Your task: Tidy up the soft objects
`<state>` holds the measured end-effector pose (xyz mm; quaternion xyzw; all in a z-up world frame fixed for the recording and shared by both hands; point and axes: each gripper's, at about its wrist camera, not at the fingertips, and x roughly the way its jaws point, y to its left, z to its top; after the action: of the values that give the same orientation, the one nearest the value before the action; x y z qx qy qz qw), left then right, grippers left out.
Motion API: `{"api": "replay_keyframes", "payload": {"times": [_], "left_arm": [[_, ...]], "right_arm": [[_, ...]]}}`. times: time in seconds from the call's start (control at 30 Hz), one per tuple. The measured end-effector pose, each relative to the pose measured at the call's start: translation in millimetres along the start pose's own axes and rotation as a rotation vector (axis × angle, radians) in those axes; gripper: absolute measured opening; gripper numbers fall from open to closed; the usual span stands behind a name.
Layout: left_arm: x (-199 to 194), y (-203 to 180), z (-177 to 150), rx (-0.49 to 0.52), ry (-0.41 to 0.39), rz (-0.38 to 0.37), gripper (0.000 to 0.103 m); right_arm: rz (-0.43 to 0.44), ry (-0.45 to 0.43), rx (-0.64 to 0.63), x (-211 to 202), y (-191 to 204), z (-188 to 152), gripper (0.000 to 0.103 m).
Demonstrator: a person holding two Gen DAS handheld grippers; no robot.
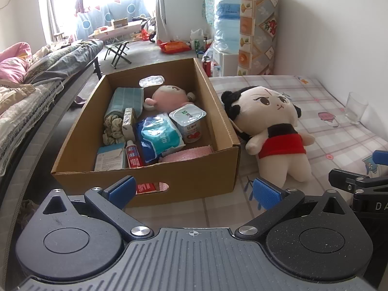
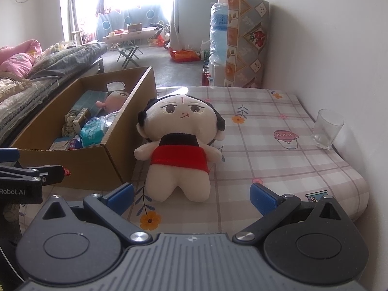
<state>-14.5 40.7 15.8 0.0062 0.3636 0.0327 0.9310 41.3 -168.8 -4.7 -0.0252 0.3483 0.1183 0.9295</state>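
Note:
A cream plush doll (image 1: 271,126) (image 2: 180,150) with black hair and a red skirt lies on the checked tablecloth, leaning against the right wall of a cardboard box (image 1: 218,169) (image 2: 116,160). In the box lie a pink plush (image 1: 168,95), a teal towel (image 1: 125,101), a scrunchie (image 1: 112,131), a blue wipes pack (image 1: 157,137), a yoghurt tub (image 1: 189,122) and a toothpaste tube (image 1: 133,155). My left gripper (image 1: 194,191) is open and empty, just before the box's front wall. My right gripper (image 2: 191,195) is open and empty, just short of the doll's feet.
A clear glass (image 2: 327,128) (image 1: 355,108) stands at the table's right edge by the wall. A bed with bedding (image 1: 29,92) is to the left. A water bottle (image 1: 226,24) and a rolled mat (image 1: 258,31) stand behind the table.

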Motion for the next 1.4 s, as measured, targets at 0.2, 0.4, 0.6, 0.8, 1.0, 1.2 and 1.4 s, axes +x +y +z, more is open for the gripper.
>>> {"api": "replay_keyframes", "payload": {"times": [0.2,0.4,0.6,0.8,1.0,1.2,1.4], "left_arm": [[0.5,-0.9,0.4,0.002,0.001,0.001,0.103],[0.8,-0.8,0.0,-0.001,0.002,0.003,0.103],[1.1,0.9,-0.9,-0.001,0.001,0.003,0.103],[0.9,1.0,-0.8,-0.002,0.002,0.004,0.103],[0.9,1.3,-1.2,-0.001,0.002,0.006,0.103],[0.6,1.2,-1.5,-0.001,0.001,0.006,0.103],[-1.0,2.1,-2.3,-0.001,-0.001,0.009,0.103]], "right_arm": [[0.000,0.001,0.001,-0.4,-0.3,-0.2,0.103],[0.001,0.001,0.000,0.0,-0.2,-0.3,0.103],[0.001,0.002,0.000,-0.1,0.1,-0.5,0.103],[0.000,-0.001,0.000,-0.4,-0.1,-0.5,0.103],[0.000,-0.001,-0.001,-0.8,-0.1,-0.7,0.103],[0.000,-0.002,0.001,-1.5,0.0,-1.1,0.103],[0.001,-0.003,0.000,-1.7,0.1,-1.1,0.103]]}}
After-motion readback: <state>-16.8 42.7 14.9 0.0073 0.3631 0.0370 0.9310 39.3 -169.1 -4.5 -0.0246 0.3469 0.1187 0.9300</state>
